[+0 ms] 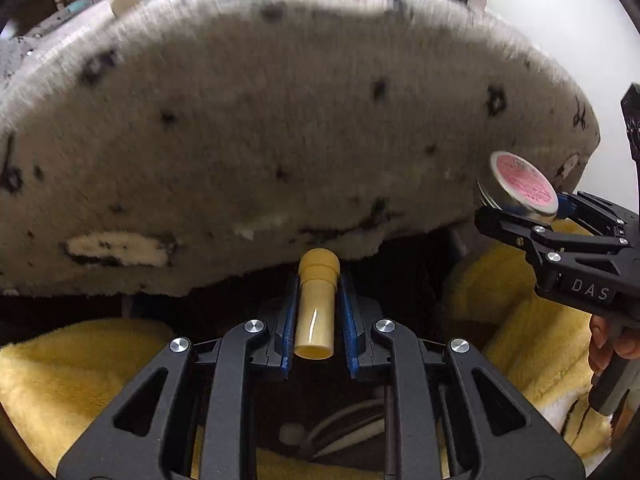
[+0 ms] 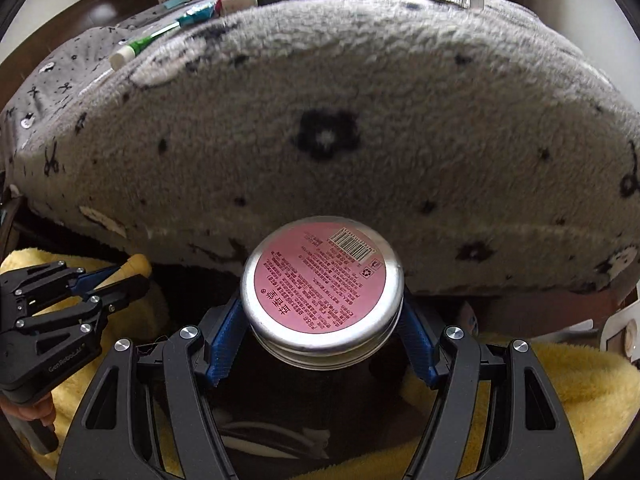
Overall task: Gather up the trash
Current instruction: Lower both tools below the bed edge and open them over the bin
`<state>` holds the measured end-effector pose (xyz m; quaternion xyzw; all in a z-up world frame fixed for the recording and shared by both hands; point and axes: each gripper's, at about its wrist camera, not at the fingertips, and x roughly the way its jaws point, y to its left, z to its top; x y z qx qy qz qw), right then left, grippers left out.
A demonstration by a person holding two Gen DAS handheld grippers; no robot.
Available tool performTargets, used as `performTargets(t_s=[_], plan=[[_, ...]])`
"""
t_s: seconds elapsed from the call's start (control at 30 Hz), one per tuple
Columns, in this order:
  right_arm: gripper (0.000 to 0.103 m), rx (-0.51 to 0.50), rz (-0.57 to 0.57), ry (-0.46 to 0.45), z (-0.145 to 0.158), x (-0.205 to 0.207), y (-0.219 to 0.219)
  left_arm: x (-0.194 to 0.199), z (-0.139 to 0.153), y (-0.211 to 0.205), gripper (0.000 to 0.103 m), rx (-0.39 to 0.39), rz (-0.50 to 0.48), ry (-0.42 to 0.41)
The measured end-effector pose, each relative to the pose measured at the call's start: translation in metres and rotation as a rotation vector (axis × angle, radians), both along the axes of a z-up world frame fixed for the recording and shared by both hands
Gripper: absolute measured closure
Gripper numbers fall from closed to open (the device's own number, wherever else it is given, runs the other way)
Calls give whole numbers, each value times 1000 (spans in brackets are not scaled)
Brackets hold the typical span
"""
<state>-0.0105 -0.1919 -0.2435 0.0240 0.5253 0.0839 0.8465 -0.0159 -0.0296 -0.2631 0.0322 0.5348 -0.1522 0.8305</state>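
Left tongs: my left gripper (image 1: 316,320) has its blue ribbed pads narrowed right down onto a small cream-yellow plastic tube with a stepped cap (image 1: 315,308); I see it clamped between them, cap end pointing away from the camera.
Tube look: smooth, glossy cylinder, one thin highlight streak along its side; the cap is a shade darker and slightly wider than the body, with a rounded top.
Right tongs: my right gripper (image 2: 322,320) stands wide, blue pads pressing both sides of a round silver metal tin with a pink printed label (image 2: 322,286).
Tin look: flat, shallow disc, brushed metal rim with a seam line round the wall; the pink face carries dense red print, a barcode near the far edge and a recycling mark. Text too small for me to read.
Tin in left view: same tin (image 1: 518,186) shows at the right edge, held in the right gripper (image 1: 520,216), whose black frame is lettered "DAS".
Backdrop: grey fleecy blanket with dark flower and scissor motifs (image 2: 360,120), nubbly pile, bulging over an edge just beyond both held items.
Below: yellow plush fabric (image 1: 80,364), soft and shaggy, on both sides of a dark gap under the grippers.
Far edge: green-and-white tube-shaped items (image 2: 160,36) lie on the blanket top, blurred.
Person: fingers (image 1: 612,344) wrap the right gripper's handle.
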Motion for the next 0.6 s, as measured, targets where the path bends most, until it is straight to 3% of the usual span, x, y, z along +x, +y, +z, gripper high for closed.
performTargets(t_s=[0.17,0.3,0.6], plan=[[33,9,14,116,-31,3,9,4,-36,-5,84,-31,-42,140],[33,18,6,175,-44,6,8,7,-55,-8,84,-24,-68,207],[32,27,34,223,-57,8,16,1,-73,-13,84,-23,-103,259]])
